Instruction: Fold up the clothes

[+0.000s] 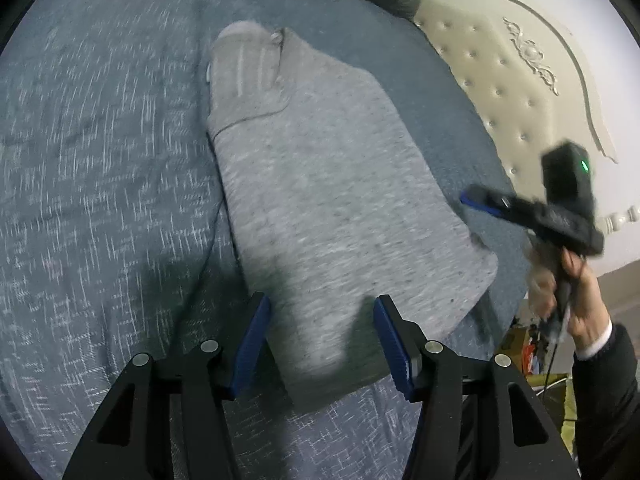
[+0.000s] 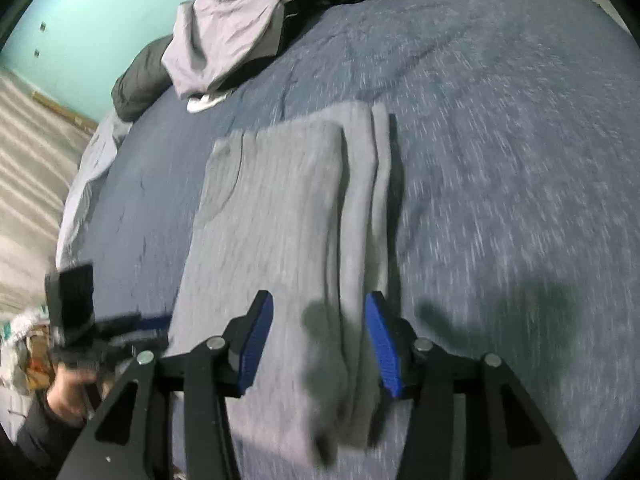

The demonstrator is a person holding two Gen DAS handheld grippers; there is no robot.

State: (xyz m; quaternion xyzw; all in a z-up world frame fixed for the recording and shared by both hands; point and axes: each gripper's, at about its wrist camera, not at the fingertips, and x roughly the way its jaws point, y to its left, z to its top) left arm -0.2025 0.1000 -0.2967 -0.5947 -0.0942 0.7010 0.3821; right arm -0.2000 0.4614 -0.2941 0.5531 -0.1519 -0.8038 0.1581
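So the grey garment (image 1: pixel 320 200) is lying flat on the bed (image 1: pixel 100 160), already folded into a long narrow strip w/ the collar/neck end furthest from the left cam. From the right wrist view you can see the side bits tucked in and stacked as lengthwise layers along one edge, so imo the sides are done and what's left is prob the end-to-end fold. It sits roughly mid-bed, nothing on top of it.

Left gripper (image 1: pixel 322 344) hovers over the near end of the strip, jaws about half open, one pad on either side of the fabric in the picture but not pinching it afaict. Looks like it's lined up to grab that near hem, tho that's my guess.

Right gripper (image 2: pixel 318 344) is also part open and empty, above the cloth, pads not on it. In the left cam you can see it off the strip's far corner, held by a hand (image 1: pixel 580 300) in a dark sleeve w/ a white cuff. Pic is pretty motion-blurred there, so can't say exactly how close to the cloth it is.

Bed: blue-grey speckled cover, a bit wrinkly but mostly flat. Pile of other clothes (image 2: pixel 232 32) at the far side (light lilac thing on dark stuff), prob next in line. Room: cream tufted headboard (image 1: pixel 500 80) w/ ornate trim, turquoise wall (image 2: pixel 100 12), some clutter on the floor by the bed edge, too blurry to ID.
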